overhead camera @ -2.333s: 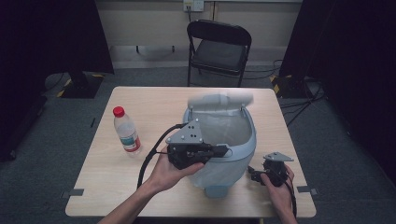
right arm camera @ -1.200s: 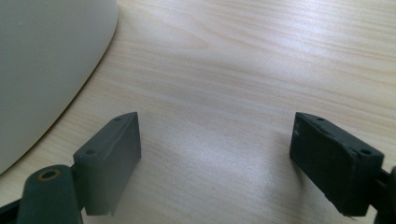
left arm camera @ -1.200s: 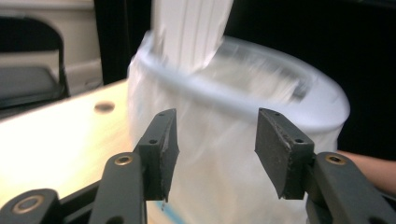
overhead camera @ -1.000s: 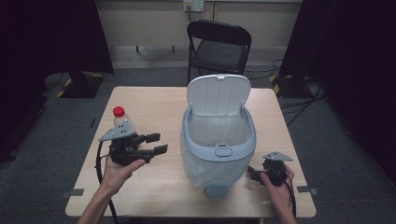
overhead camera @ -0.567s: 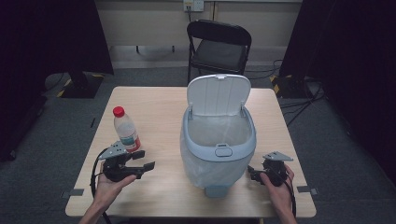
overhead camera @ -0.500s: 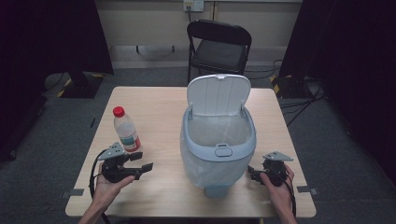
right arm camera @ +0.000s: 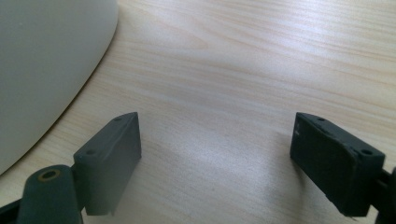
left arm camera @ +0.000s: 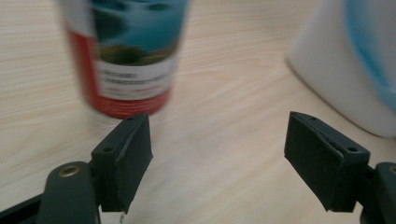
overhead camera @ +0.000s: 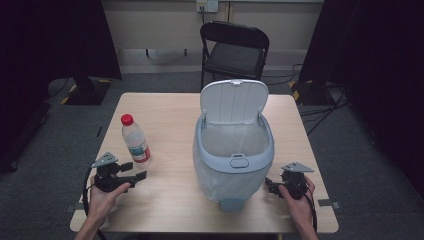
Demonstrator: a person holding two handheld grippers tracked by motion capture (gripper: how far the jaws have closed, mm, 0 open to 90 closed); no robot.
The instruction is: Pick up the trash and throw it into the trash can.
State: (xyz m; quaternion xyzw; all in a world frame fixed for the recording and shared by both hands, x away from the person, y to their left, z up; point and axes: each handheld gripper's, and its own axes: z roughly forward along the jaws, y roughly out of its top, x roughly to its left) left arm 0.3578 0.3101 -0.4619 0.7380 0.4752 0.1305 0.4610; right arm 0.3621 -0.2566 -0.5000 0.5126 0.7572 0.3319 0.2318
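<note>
Jaws of the left gripper (overhead camera: 134, 171), just opening, stand spread and empty near the bottle (overhead camera: 135, 141) at the desk's (overhead camera: 165, 110) left edge.

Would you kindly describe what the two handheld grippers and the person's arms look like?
Both the left gripper and right gripper are black, each topped by a grey three-cornered plate and trailing a black cable. Their jaws end in blocky black pads with small screw holes; a brass-coloured pivot shows near one. The forearms show no sleeves.
</note>
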